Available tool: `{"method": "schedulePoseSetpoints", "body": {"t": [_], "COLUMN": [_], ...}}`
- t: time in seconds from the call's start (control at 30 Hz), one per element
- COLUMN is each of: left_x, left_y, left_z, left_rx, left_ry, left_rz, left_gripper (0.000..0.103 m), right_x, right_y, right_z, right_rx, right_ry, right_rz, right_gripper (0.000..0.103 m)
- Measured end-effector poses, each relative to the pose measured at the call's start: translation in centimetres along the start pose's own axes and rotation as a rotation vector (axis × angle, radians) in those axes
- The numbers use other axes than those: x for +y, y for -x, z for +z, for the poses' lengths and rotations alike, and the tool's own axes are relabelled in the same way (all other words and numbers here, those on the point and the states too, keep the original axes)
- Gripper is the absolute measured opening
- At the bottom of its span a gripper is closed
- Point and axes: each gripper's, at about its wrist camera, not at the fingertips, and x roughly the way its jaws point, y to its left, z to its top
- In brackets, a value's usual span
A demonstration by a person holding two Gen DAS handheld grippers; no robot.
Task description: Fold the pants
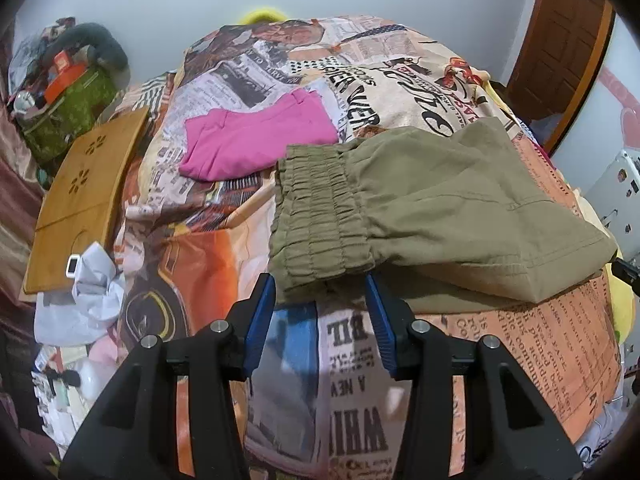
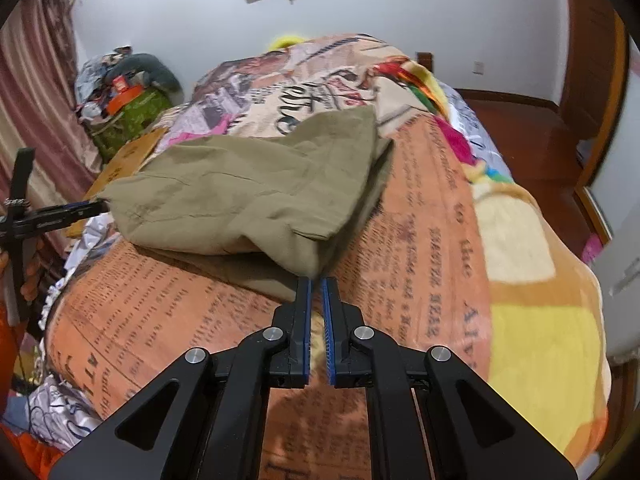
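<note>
Our left tongs (image 1: 320,292) gaped wide at the waistband of the olive pants (image 1: 432,208), folded on the bed (image 1: 560,340) at 1 o'clock of them, while our right tongs (image 2: 316,280) pinched a near-closed gap at the hem.

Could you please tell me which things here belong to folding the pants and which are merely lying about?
In the job:
olive pants
left hand-held gripper
right hand-held gripper

Lying about:
pink garment
wooden board
green bag

Dim, soft-shadowed, fisheye-warped, slightly blurred.
</note>
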Motion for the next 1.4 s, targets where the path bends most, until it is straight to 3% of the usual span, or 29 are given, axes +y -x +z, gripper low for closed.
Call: {"method": "schedulePoseSetpoints", "body": {"t": [0.13,0.23,0.3,0.43,0.53,0.6,0.83,0.93,0.97,1.03,1.13,1.23,1.4], "left_x": [0.8,1.2,1.1,1.0,0.7,0.5,0.7,0.5,0.4,0.0,-0.6,-0.3,0.1], "left_y": [0.6,1.8,2.7,4.1,3.6,2.4,-3.1,-4.0,-4.1,-4.0,-3.4,-2.5,-1.4], "left_z": [-0.5,-0.4,0.1,1.5,2.7,3.4,3.0,2.3,2.1,1.8,1.8,2.1,2.8], "left_rx": [0.011,-0.014,-0.045,-0.111,-0.118,-0.088,0.086,0.109,0.106,0.089,0.048,0.001,-0.084], "left_ry": [0.036,0.06,0.061,0.072,0.078,0.083,0.178,0.188,0.181,0.15,0.112,0.105,0.094], "left_rz": [0.0,-0.023,-0.016,-0.021,-0.006,-0.028,-0.141,-0.162,-0.159,-0.155,-0.117,-0.098,-0.069], "left_gripper": [0.054,0.065,0.073,0.099,0.1,0.1,0.1,0.101,0.1,0.088,0.074,0.063,0.058], "right_x": [-0.8,-1.2,-1.2,-0.7,-0.1,0.4,1.1,1.0,1.0,1.0,1.5,2.0,2.6], "right_y": [0.9,1.6,2.1,3.6,3.6,2.8,-1.0,-1.7,-2.0,-2.4,-3.0,-3.2,-3.4], "right_z": [-0.5,-0.3,0.2,1.8,2.5,2.9,2.2,1.9,1.7,1.6,1.1,0.7,0.4], "right_rx": [0.004,-0.007,-0.02,-0.089,-0.126,-0.12,-0.027,-0.009,-0.001,0.013,0.024,0.02,0.037], "right_ry": [-0.037,-0.057,-0.063,-0.058,-0.061,-0.065,-0.086,-0.109,-0.117,-0.13,-0.121,-0.095,-0.055], "right_rz": [-0.039,-0.06,-0.062,-0.063,-0.057,-0.031,0.021,0.05,0.062,0.083,0.098,0.087,0.076], "right_gripper": [0.006,0.021,0.036,0.045,0.053,0.058,0.058,0.058,0.058,0.058,0.043,0.037,0.032]}}
